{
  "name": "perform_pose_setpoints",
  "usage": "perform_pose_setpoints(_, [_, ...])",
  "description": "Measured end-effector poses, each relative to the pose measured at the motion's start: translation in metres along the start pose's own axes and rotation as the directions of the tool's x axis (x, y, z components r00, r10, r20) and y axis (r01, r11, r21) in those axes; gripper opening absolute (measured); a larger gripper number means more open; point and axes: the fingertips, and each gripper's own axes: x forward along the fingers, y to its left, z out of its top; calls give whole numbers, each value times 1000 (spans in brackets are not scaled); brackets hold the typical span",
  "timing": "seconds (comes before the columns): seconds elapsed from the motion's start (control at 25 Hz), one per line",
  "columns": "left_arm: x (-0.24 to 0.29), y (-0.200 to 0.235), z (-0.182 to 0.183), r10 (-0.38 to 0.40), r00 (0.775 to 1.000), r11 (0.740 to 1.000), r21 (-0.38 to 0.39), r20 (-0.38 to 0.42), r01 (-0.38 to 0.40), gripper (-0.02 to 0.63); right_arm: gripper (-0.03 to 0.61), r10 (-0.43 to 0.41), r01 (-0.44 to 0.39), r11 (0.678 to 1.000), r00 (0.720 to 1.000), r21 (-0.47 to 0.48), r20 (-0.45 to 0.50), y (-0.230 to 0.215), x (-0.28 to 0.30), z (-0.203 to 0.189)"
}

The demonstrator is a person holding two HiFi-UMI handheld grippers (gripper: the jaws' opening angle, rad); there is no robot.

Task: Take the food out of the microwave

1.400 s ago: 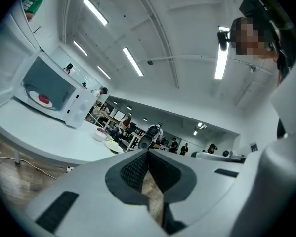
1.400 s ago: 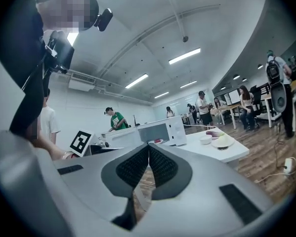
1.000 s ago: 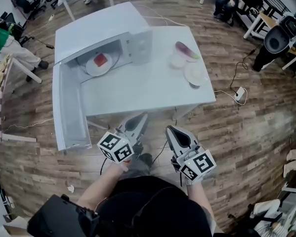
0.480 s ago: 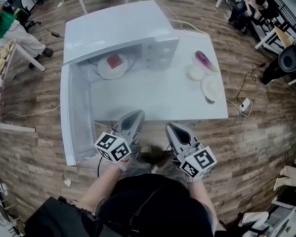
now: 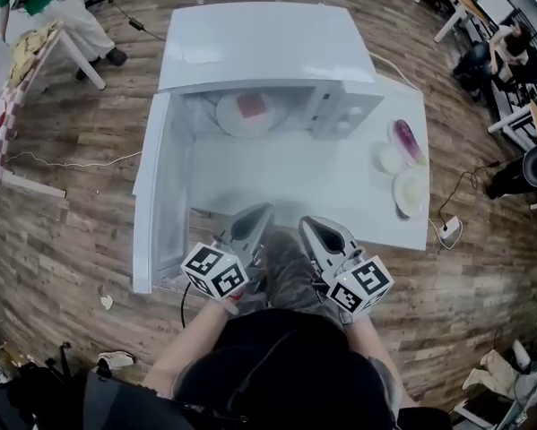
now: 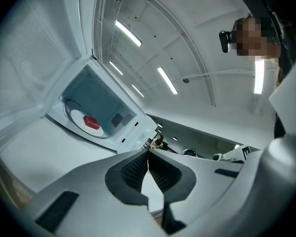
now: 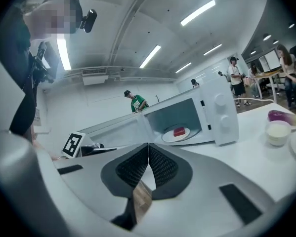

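Both grippers hang at the desk's (image 5: 286,182) near edge, just off it. The left gripper (image 5: 261,213) and the right gripper (image 5: 308,227) sit side by side, close together, tips pointing across the desk. Each gripper's own view shows the ribbed pads pressed together with nothing between them, so both are closed and empty.

The food (image 5: 253,107), a small red block, lies on a round white plate (image 5: 230,119) inside the microwave (image 5: 268,52), which stands at the desk's far edge with its opening facing the near edge. The door (image 5: 156,195) is swung wide and runs along the desk's left edge, ending beside the left gripper. The food is therefore straight ahead of the grippers, well apart from both, with the bare middle of the desk between.

In the head view the left gripper lines up almost directly with the food, while the right one sits a little to the right of that line. The left looks slightly nearer, though the door hems it in on its outer side. The right gripper view has the food just above and right of its jaw tips, so that gripper points more squarely into the opening.

The plate is round and offers no long axis, so its near rim is the likely hold. Either gripper must open before it reaches in
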Motion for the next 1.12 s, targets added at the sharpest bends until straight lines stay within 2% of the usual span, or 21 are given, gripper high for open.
perform_pose_setpoints(0.24, [-9,33,12,115,992,993,-27,46,-114,12,21,135,-136,991,989,-16,-56,-3,60,10])
perform_pose_setpoints(0.44, [0,60,16,188,980,982,-38,67,-186,12,21,197,-199,980,974,-2,-111,-9,96,3])
perform_pose_setpoints(0.96, [31,112,33,288,951,957,-65,109,-282,12,21,141,-129,987,981,98,-136,-62,151,-1])
perform_pose_setpoints(1.12, [37,133,29,323,939,941,-149,119,-305,12,21,131,-113,987,979,117,-157,-77,164,-7])
